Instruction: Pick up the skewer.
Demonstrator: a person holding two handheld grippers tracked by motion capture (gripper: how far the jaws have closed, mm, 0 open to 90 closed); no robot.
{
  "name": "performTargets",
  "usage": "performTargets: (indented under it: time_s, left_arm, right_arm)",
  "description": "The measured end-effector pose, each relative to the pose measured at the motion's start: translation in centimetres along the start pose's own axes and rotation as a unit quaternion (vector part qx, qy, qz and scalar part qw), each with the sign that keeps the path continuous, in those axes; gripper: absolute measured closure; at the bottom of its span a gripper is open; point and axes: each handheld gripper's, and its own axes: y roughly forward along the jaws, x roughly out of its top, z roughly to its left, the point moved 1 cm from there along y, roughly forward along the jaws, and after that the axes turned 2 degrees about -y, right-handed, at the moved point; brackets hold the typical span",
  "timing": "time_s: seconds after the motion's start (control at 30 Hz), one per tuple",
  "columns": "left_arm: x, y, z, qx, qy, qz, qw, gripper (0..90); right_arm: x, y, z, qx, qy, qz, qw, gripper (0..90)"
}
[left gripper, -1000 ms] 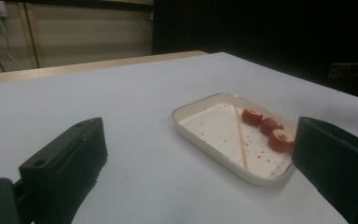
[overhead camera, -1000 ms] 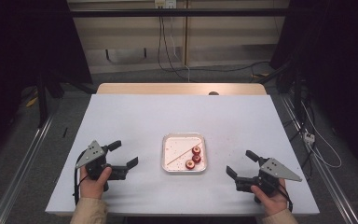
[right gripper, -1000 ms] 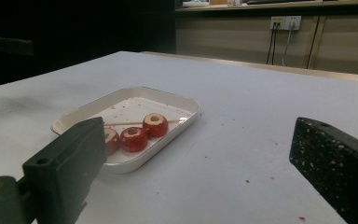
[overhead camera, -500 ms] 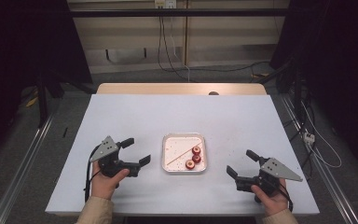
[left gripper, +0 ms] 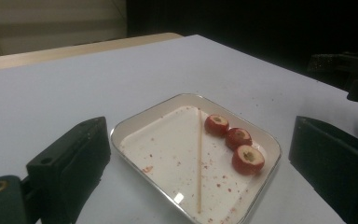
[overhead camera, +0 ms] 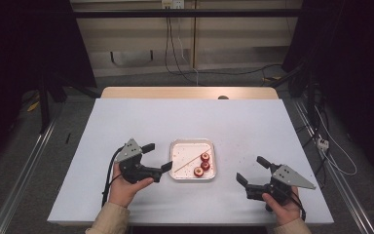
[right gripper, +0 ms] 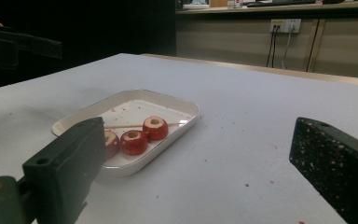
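Your left gripper [overhead camera: 157, 157] hovers just left of the tray [overhead camera: 192, 144], its jaws spread wide and empty, pointing toward the tray's left rim. Your left hand [overhead camera: 124, 187] holds it from below, near the tabletop's [overhead camera: 185, 117] front edge, left of the middle. In the left gripper view the tray [left gripper: 135, 122] sits framed between the two black jaws, not touched by either.

The tray is a white, shallow, rounded-corner dish lying flat a little in front of the tabletop's centre. Inside it a thin wooden skewer [overhead camera: 187, 164] lies slantwise across the bare middle, and three red fruit pieces [overhead camera: 202, 165] with pale cored tops sit in a short row along the tray's right side. The left gripper view shows the skewer [left gripper: 199, 158] running from the far rim to the near one, with the fruit pieces [left gripper: 236, 137] just beside it, touching one another or nearly so; reddish specks dot the tray floor. The right gripper view shows the fruit pieces [right gripper: 144, 133] standing upright on the tray [right gripper: 177, 109] with the skewer [right gripper: 121, 126] behind them.

Your right gripper [overhead camera: 253, 170] is well apart from the tray, near the tabletop's front-right corner, held in your right hand [overhead camera: 282, 207]. Its jaws also stand wide apart with nothing between them, aimed left toward the tray. Small reddish crumbs lie scattered on the tabletop between the tray and this gripper.
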Motion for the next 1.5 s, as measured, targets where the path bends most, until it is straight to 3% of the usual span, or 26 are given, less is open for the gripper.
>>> performTargets:
  time_s: [0.43, 0.67, 0.83, 1.07, 1.17, 1.23, 1.33, 1.43, 1.5]
  left_arm:
    - [0.6, 2.3, -0.9, -0.015, 0.014, 0.036, 0.9991, 15.5]
    - [0.8, 3.7, -1.0, -0.027, 0.008, 0.077, 0.9966, 23.7]
    - [0.9, 4.6, -0.8, -0.023, 0.013, 0.109, 0.9937, 27.8]
    - [0.8, 6.1, -1.1, -0.022, 0.027, 0.162, 0.9861, 40.8]
    - [0.9, 6.6, -1.2, -0.025, 0.028, 0.186, 0.9819, 50.2]
    - [0.9, 7.1, -1.3, -0.023, 0.034, 0.207, 0.9776, 56.0]
    - [1.0, 7.7, -1.3, -0.02, 0.039, 0.23, 0.9722, 57.4]
    - [1.1, 8.3, -1.2, -0.015, 0.042, 0.24, 0.9696, 62.1]
    - [1.1, 8.7, -1.1, -0.01, 0.048, 0.253, 0.9661, 64.1]
  right_arm:
    - [0.0, 0.1, 0.1, 0.004, 0.002, -0.002, 1.0, 3.2]
    - [0.0, 0.0, 0.1, 0.002, 0.001, -0.003, 1.0, 3.1]
    - [0.0, 0.0, 0.1, 0.003, 0.001, -0.005, 1.0, 3.2]
    - [0.1, 0.0, 0.1, 0.003, 0.007, -0.009, 0.9999, 3.2]
    - [0.1, 0.0, 0.1, 0.004, 0.005, -0.008, 0.9999, 3.2]
    - [0.1, 0.0, 0.1, 0.005, 0.006, -0.009, 0.9999, 3.2]
    - [0.1, 0.0, 0.1, 0.005, 0.004, -0.009, 0.9999, 3.2]
    - [0.1, 0.0, 0.1, 0.006, 0.004, -0.009, 0.9999, 3.2]
    - [0.1, 0.0, 0.1, 0.006, 0.004, -0.009, 0.9999, 3.2]
